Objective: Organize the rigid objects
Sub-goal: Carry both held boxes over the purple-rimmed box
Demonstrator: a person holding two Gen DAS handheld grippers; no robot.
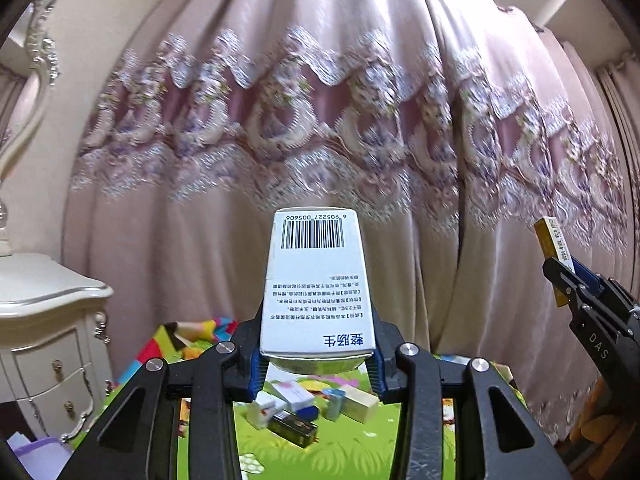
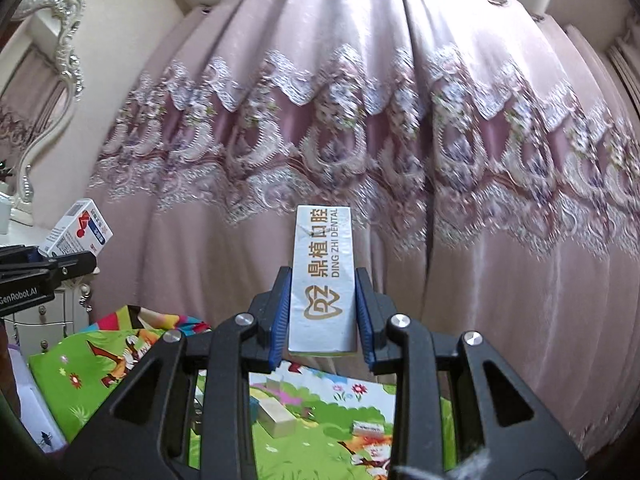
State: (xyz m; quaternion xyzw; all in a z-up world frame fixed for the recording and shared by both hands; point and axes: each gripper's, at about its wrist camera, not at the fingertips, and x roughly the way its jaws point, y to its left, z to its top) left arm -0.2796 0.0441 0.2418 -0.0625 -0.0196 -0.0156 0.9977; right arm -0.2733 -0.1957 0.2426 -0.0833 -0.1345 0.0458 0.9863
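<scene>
Left wrist view: left gripper (image 1: pixel 318 364) pinching white medicine box (image 1: pixel 316 284) at its near end, box raised, barcode end pointing toward pink curtain (image 1: pixel 320 120). Below: colourful play mat (image 1: pixel 280 456), loose small boxes (image 1: pixel 312 408) lying on it. White dresser (image 1: pixel 48 320) at left. Right wrist view: right gripper (image 2: pixel 322 320) clamped on slim dental box (image 2: pixel 323 280), pads against both long sides, box held above mat, before curtain.
</scene>
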